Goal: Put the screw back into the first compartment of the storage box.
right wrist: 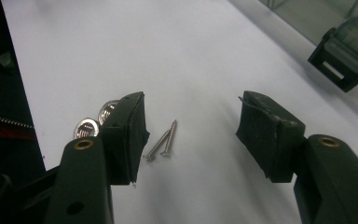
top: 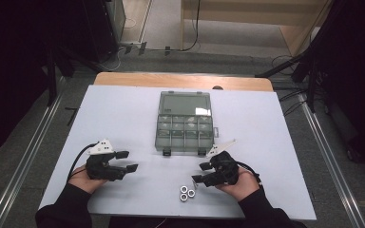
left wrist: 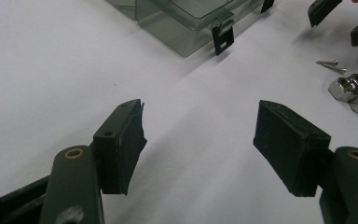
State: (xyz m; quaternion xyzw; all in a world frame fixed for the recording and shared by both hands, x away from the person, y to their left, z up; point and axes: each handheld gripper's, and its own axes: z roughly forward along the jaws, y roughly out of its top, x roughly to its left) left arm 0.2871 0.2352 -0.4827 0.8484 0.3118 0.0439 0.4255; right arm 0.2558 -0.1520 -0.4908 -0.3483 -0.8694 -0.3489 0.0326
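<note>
Screws (right wrist: 162,142) lie on bare table (right wrist: 98,56) between the released right claw (right wrist: 191,135), nuts (right wrist: 95,122) just beside.

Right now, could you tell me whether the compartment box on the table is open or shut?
Open. The box has its clear lid folded back flat on the table, and the divided compartments are uncovered, front latches hanging loose.

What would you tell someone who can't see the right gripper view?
Two small screws lie on a white table between the right gripper's open black fingers. Shiny nuts peek out behind one finger, and a clear box sits far off.
</note>
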